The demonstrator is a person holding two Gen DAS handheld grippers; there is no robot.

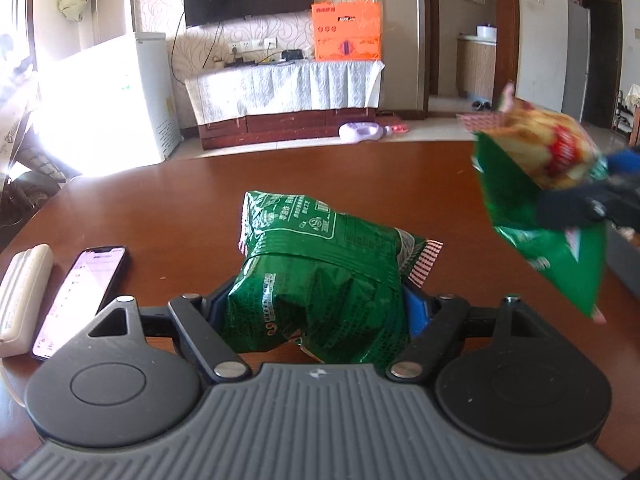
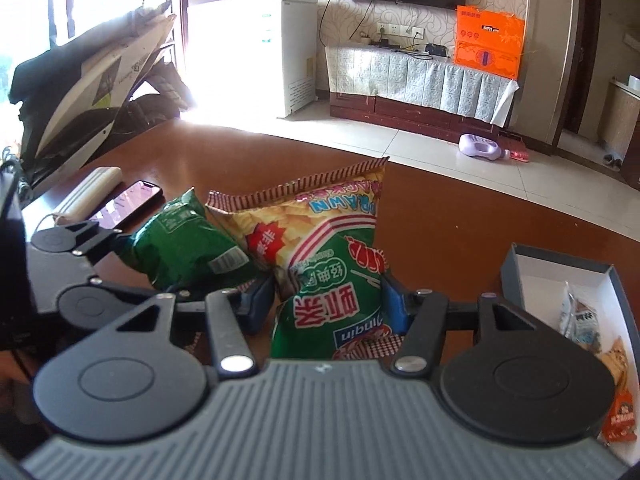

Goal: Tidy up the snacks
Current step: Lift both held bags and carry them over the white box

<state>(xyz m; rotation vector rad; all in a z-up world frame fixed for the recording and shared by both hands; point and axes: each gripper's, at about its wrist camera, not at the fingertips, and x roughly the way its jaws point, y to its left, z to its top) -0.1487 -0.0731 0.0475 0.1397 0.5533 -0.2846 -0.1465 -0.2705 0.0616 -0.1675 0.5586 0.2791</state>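
Left gripper (image 1: 316, 308) clamped on a green snack bag (image 1: 320, 280), blue fingers (image 1: 418, 312) pressing its crumpled sides, bag raised just above the brown table (image 1: 180, 200). Back of the bag facing the left wrist camera, barcode and small print showing.

Right gripper (image 2: 330, 300) pinching a prawn cracker bag (image 2: 320, 248), yellow and green with a red-checked seal, upside down in the right wrist view; blue fingers (image 2: 394, 304) squeezing its lower half. In the left wrist view the same bag (image 1: 540, 200) hanging blurred at the right edge, clear of the table.

The two bags side by side, green one to the left, apparently touching at the corners.

To the right on the table, an open box (image 2: 560, 280) with a white inside, several small snack packets (image 2: 580, 320) lying in it.

At the table's left edge, a phone (image 1: 80, 296) with a lit screen beside a white power bank (image 1: 24, 300).
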